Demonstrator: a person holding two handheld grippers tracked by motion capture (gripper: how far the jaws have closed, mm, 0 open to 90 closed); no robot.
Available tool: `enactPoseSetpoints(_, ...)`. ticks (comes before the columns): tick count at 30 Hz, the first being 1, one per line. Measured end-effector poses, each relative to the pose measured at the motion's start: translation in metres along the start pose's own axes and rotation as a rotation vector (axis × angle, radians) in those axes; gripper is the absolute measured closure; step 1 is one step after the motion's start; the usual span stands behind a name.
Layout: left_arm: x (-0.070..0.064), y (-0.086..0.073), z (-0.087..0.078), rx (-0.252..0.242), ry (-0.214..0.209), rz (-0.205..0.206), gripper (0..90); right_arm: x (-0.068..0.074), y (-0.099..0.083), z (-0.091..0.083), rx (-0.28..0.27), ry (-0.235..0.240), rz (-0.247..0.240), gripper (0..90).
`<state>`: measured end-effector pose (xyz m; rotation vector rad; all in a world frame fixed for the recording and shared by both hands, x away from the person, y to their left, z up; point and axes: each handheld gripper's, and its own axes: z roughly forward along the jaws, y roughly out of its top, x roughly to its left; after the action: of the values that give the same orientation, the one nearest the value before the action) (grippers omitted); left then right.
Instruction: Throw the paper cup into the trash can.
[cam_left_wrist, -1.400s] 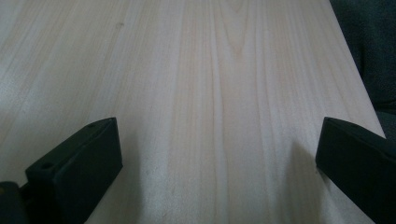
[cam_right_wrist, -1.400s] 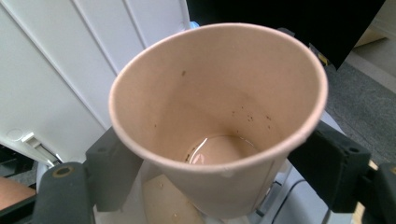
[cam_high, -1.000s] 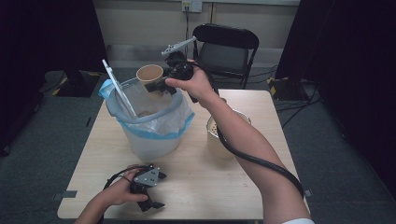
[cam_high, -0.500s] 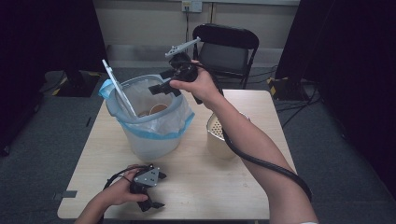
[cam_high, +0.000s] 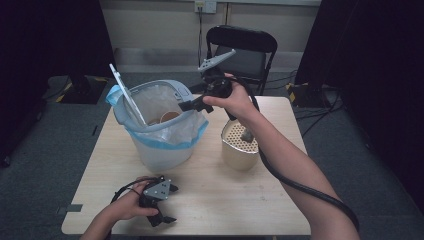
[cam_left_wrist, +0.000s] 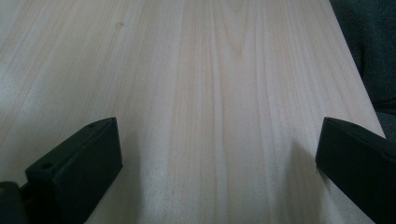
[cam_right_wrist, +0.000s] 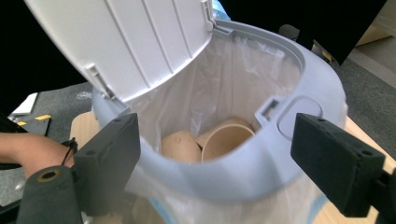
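Right gripper (cam_high: 194, 104) held over the rim of the bin (cam_high: 165, 150), upper centre of the high view, jaws spread wide with nothing between them. Seen along those jaws in the right gripper view (cam_right_wrist: 219, 168): two paper cups (cam_right_wrist: 212, 140) lying at the bottom of the liner, mid-frame, one on its side with its mouth toward the camera. Looks like a drop made from directly above, so that a cup falls clear of the rim rather than catching on it.

Lid (cam_high: 126, 95) tipped up at the bin's upper-left edge, propped open to leave the mouth free. White liner with a blue hem folded over the rim, probably to keep the bag from slipping in.

Strainer pot (cam_high: 239, 150) just right of the bin, near enough for a short reach; some small thing inside, too unclear to name.

Left gripper (cam_high: 161, 202) resting low on the table (cam_high: 210, 200), lower left of the high view, jaws parted and empty (cam_left_wrist: 217, 154), apparently parked out of the way.
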<state>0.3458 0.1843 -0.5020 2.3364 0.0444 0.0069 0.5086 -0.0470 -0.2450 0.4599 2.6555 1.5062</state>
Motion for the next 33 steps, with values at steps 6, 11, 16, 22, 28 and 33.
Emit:
enactPoseSetpoints(6, 0.001, 0.0, 0.0, 0.004, 0.0, 0.007, 0.0, 0.0, -0.015, -0.022, -0.005, -0.019, 0.009, 14.8)
enactPoseSetpoints(11, 0.0, 0.0, 0.001, -0.007, -0.001, -0.007, 0.0, 0.004, -0.03, -0.036, 0.0, -0.032, 0.007, 14.6)
enactPoseSetpoints(16, 0.001, 0.0, 0.0, 0.005, 0.0, 0.007, 0.0, 0.007, -0.044, -0.044, 0.009, -0.053, 0.009, 14.6)
enactPoseSetpoints(22, 0.0, 0.0, 0.0, 0.003, 0.0, 0.005, 0.0, 0.011, -0.064, -0.049, 0.029, -0.068, 0.006, 14.6)
enactPoseSetpoints(28, 0.0, 0.0, 0.0, -0.003, -0.002, 0.001, 0.0, 0.012, -0.082, -0.05, 0.043, -0.073, 0.018, 14.6)
enactPoseSetpoints(33, -0.001, 0.0, 0.001, -0.016, 0.001, -0.013, 0.0, 0.016, -0.096, -0.049, 0.042, -0.077, 0.024, 14.7)
